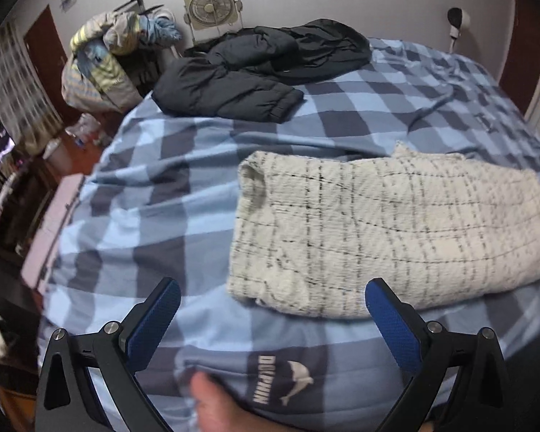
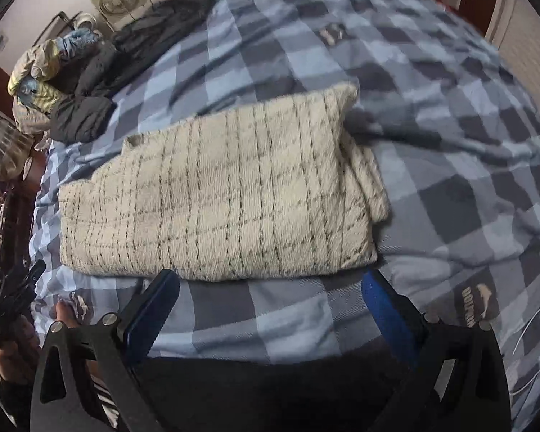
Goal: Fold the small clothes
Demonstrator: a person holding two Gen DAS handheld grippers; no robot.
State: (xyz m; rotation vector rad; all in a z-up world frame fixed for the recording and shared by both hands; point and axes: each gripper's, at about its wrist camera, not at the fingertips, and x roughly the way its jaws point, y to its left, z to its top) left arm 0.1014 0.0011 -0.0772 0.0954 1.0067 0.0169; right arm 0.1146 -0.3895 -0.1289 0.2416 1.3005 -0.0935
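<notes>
Cream sweater [image 2: 216,194] lies folded on the bed [image 2: 450,144], thick, soft, floppy. Both grippers, left [image 1: 273,313] and right [image 2: 270,306], gape wide, empty. Best pinch its near folded edge.

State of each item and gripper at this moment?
Cream checked garment: folded, lying flat on the bed.
Black jacket: unfolded, heaped at the far edge.
Left gripper: open, empty.
Right gripper: open, empty.
Checked bedcover: wrinkled.
</notes>
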